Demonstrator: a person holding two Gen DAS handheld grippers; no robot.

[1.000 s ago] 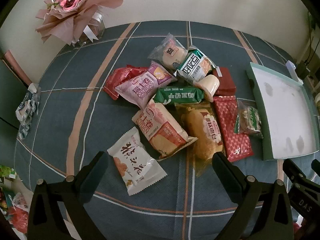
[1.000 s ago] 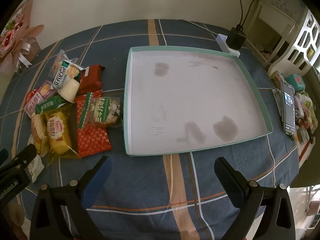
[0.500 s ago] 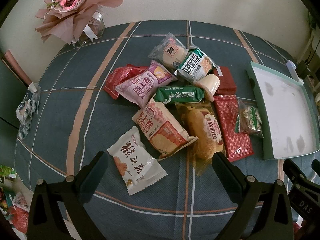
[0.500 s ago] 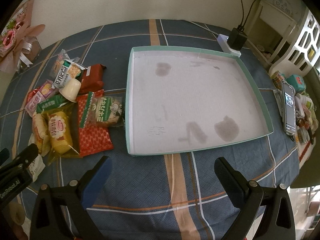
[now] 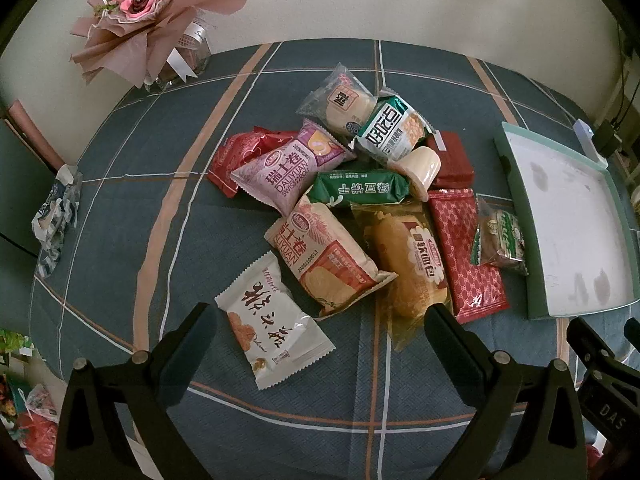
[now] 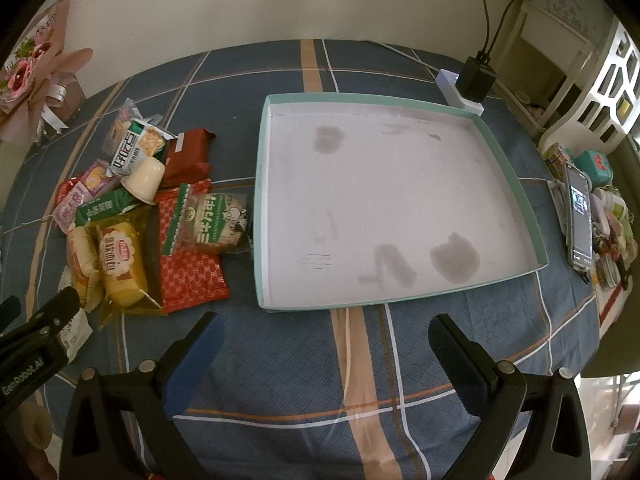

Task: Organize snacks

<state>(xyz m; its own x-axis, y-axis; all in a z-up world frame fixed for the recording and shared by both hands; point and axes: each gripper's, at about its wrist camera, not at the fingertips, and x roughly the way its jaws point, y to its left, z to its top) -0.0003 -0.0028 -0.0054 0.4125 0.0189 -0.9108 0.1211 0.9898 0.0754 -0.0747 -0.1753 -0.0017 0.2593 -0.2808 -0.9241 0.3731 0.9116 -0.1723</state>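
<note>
A pile of wrapped snacks lies on the blue plaid tablecloth: a white packet point(image 5: 274, 334) nearest my left gripper, a beige roll packet point(image 5: 330, 260), a yellow bread packet point(image 5: 412, 260), a red patterned packet point(image 5: 466, 254), a green packet point(image 5: 360, 189) and a purple packet point(image 5: 288, 172). My left gripper point(image 5: 320, 334) is open and empty, just short of the white packet. An empty green-rimmed white tray point(image 6: 516, 184) lies right of the pile. My right gripper point(image 6: 324, 344) is open and empty, in front of the tray's near edge. The pile also shows in the right wrist view point(image 6: 188, 264).
A pink bouquet point(image 5: 148, 12) stands at the table's far left. A crumpled wrapper point(image 5: 56, 212) lies at the left edge. A power strip with a charger point(image 6: 468, 84) sits behind the tray. A phone point(image 6: 580, 216) and small items lie at the right edge.
Both grippers have drifted slightly; the views shift a little. Nothing on the table has moved and both grippers stay open.
</note>
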